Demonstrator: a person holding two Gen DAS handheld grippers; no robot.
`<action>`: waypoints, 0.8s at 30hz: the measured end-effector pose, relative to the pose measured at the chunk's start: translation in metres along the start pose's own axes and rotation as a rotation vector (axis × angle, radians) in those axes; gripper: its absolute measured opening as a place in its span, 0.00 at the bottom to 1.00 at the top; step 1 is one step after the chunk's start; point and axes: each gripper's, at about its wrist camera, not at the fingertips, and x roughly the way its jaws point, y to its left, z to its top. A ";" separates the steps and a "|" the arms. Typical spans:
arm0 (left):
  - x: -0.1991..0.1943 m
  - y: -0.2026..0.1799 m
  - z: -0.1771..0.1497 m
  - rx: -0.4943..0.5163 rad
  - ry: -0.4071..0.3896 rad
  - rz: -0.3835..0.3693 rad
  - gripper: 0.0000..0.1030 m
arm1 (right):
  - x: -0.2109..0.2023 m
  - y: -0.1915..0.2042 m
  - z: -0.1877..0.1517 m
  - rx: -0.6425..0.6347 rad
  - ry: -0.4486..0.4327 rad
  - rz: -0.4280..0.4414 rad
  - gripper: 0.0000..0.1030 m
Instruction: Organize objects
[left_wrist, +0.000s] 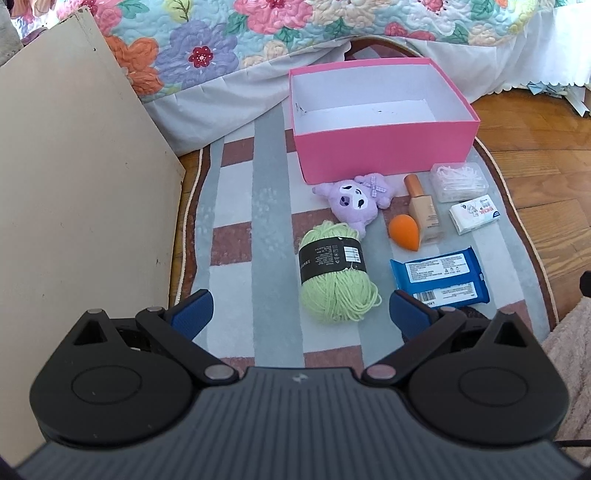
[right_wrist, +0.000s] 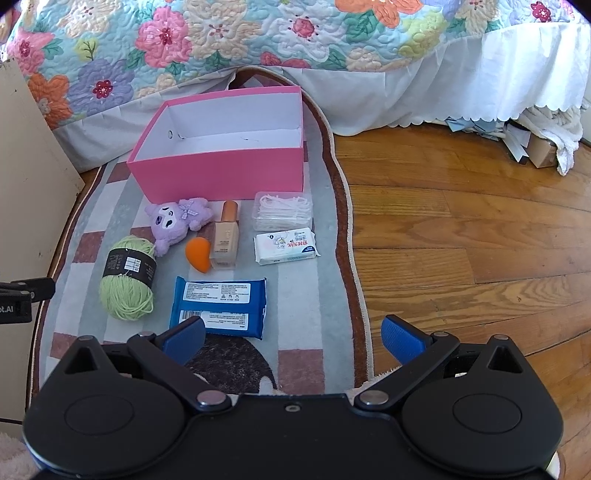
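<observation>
Empty pink box (right_wrist: 221, 173) on rug (right_wrist: 325, 295)

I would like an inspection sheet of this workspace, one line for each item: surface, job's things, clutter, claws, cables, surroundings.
Surface: striped rug on a wooden floor.
Job's things: pink box, open, nothing seen inside; in front of it green yarn, purple plush, orange sponge, foundation bottle, clear box of floss picks, tissue pack, blue wipes pack.
Clutter: papers and cloth under the bed.
Claws: left claw open, holding nothing; right claw open, holding nothing.
Cables: nothing seen.
Surroundings: floral bedspread, beige panel.
</observation>
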 end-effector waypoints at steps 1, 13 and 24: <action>-0.001 0.000 0.000 0.000 -0.001 0.000 1.00 | 0.000 0.000 0.000 -0.001 0.001 -0.001 1.00; 0.007 -0.005 -0.002 0.008 0.031 -0.060 1.00 | 0.008 -0.001 0.000 -0.004 0.017 -0.003 1.00; 0.018 -0.026 0.029 0.110 -0.016 -0.079 0.98 | 0.011 -0.017 0.015 -0.040 -0.178 0.200 0.99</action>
